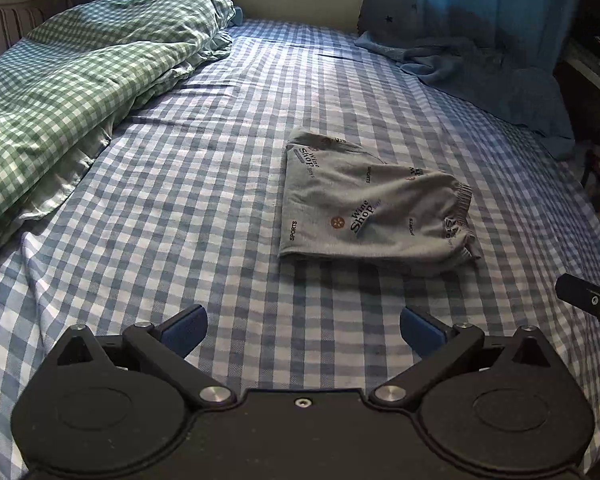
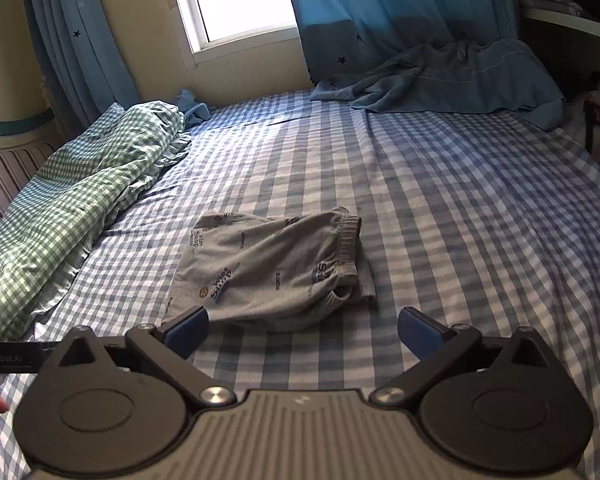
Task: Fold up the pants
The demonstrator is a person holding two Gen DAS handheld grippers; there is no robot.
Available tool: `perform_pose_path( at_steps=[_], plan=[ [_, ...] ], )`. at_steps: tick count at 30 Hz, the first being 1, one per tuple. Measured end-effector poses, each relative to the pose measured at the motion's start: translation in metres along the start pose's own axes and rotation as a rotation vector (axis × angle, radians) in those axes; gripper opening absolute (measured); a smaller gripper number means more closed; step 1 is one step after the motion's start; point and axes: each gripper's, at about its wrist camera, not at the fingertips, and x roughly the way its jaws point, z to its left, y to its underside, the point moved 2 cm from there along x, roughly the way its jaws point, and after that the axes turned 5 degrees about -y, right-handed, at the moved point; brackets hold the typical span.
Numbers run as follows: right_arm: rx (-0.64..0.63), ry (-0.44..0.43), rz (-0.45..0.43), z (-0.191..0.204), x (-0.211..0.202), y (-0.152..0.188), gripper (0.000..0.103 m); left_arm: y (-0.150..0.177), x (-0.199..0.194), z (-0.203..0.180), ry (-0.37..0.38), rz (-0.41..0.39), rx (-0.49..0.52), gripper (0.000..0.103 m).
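My left claw (image 1: 303,328) and right claw (image 2: 302,330) both gape empty above the bed (image 2: 480,208) – the pants (image 2: 272,268) lie folded mid-bed, waistband toward its right edge, so I judge nothing needs gripping
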Motion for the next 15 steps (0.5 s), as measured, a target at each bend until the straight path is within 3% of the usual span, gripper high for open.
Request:
perform_pose_path(
  at_steps=[8, 15],
  plan=[
    [0.048, 0.023, -0.012, 0.016, -0.049, 0.054, 0.103, 0.051, -0.039, 0.016, -0.015, -0.007, 0.087, 0.102],
    [0.060, 0.034, -0.025, 0.027, -0.076, 0.083, 0.103, 0.087, -0.061, 0.025, -0.003, -0.010, 0.096, 0.102]
  ],
)
